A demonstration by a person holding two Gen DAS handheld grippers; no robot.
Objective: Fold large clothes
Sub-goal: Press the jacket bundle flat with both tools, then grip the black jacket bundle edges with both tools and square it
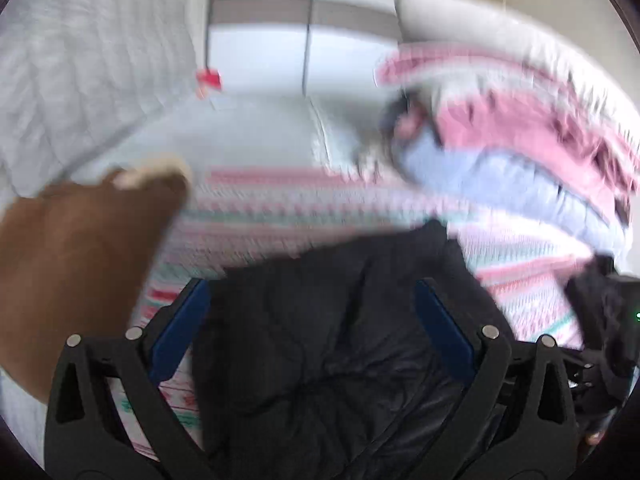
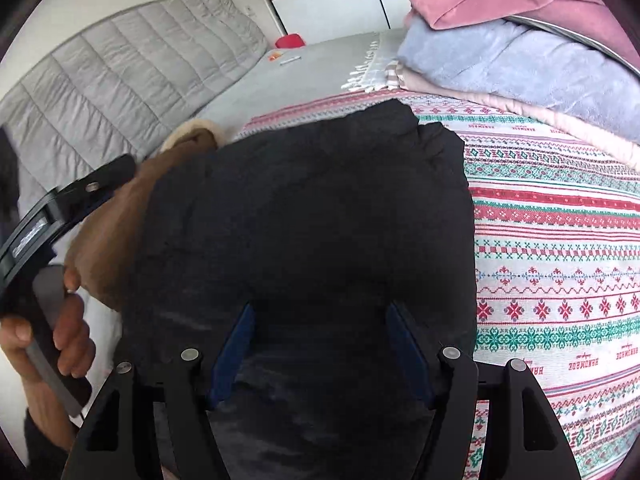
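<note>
Both grippers stood spread, pads clear of cloth. Right gripper (image 2: pixel 322 344) hovered over the black jacket (image 2: pixel 304 216), which lay folded on the patterned bedspread (image 2: pixel 560 248). Left gripper (image 1: pixel 316 320) pointed at the same jacket (image 1: pixel 340 320) in a blurred view. At 9 o'clock of the jacket lay a brown garment (image 2: pixel 116 236) with fleece trim. At 1 o'clock sat stacked blankets (image 2: pixel 500 52). A hand (image 2: pixel 60 336) gripped the left tool's handle.

Blurred clothes pile (image 1: pixel 520 140), black garment (image 2: pixel 304 208) covering bedspread (image 2: pixel 560 248)
</note>
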